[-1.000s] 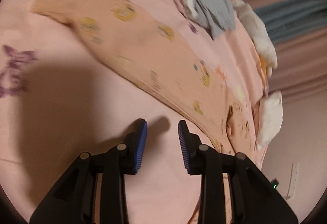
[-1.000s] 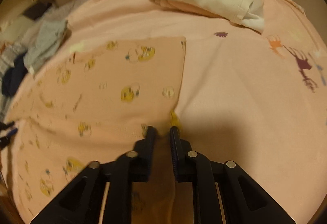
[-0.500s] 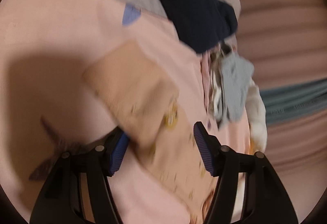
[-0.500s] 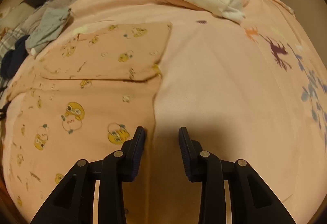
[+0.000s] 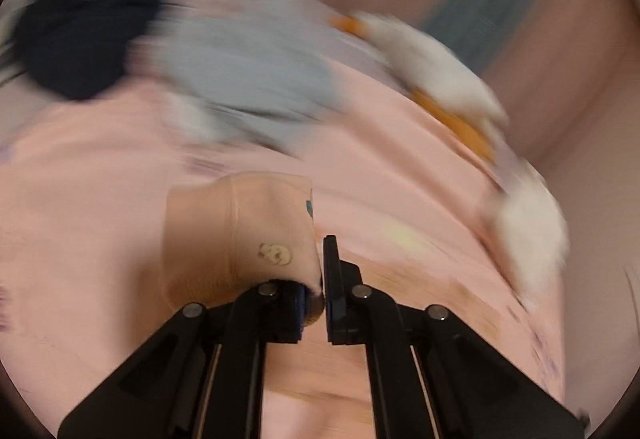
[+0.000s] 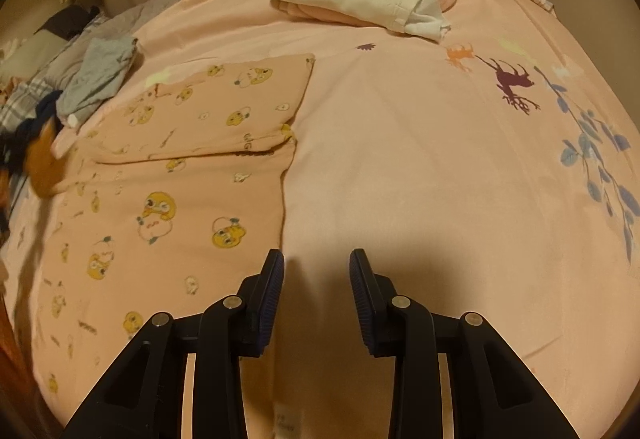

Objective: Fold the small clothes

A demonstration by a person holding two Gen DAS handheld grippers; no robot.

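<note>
Left gripper point(image 5: 320, 291) pinches a lifted fold of the peach duck-print garment point(image 6: 192, 175), which lies partly folded on the pink bedspread point(image 6: 420, 167). Right gripper point(image 6: 316, 279) hovers with fingers spread, beside the garment's edge.

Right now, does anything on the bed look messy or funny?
Yes. The duck-print garment is only half folded: its top part is doubled over, while the left claw pinches one end. At the bed's left edge, a grey garment and dark clothes sit in a rumpled heap.
</note>
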